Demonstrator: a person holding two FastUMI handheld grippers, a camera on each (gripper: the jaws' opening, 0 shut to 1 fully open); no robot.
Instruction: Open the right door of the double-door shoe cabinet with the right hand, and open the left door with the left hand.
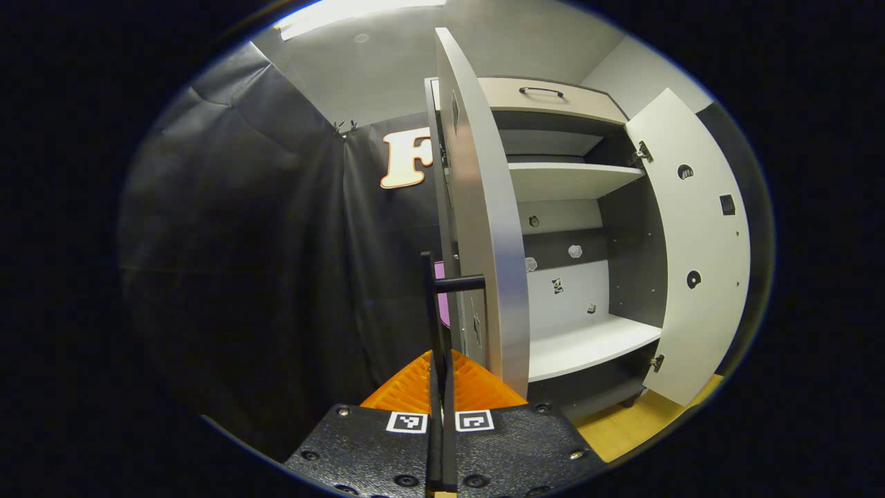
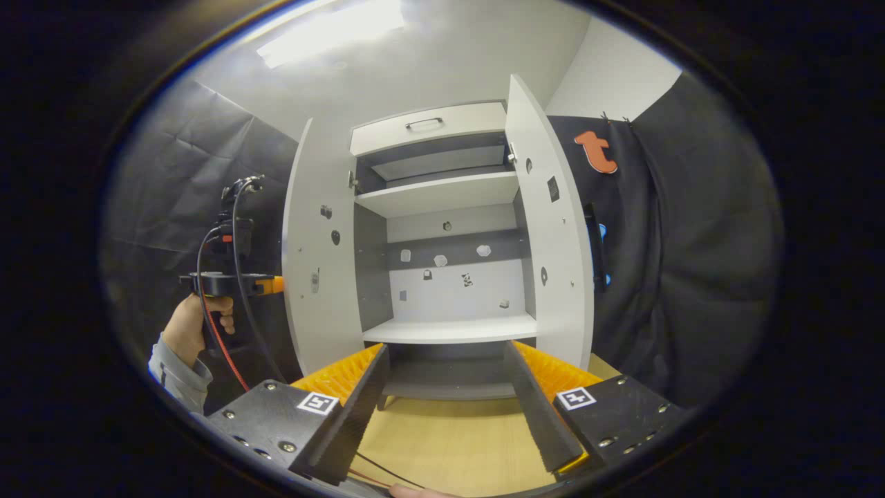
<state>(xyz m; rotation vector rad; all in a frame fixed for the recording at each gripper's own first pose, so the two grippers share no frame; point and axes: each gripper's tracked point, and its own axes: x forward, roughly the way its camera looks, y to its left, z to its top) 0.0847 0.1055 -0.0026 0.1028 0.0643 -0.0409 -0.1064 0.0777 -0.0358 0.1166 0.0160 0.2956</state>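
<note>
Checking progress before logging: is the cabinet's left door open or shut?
Open. The left door is swung out from the shoe cabinet, baring the shelves; the left gripper is shut on its handle.

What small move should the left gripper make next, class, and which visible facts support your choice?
Probably open the left gripper and draw it back. Its fingers are closed on the left door's handle, and the left door already stands swung wide, as does the right door, with the shelves exposed. The right gripper is open, off the cabinet.
</note>
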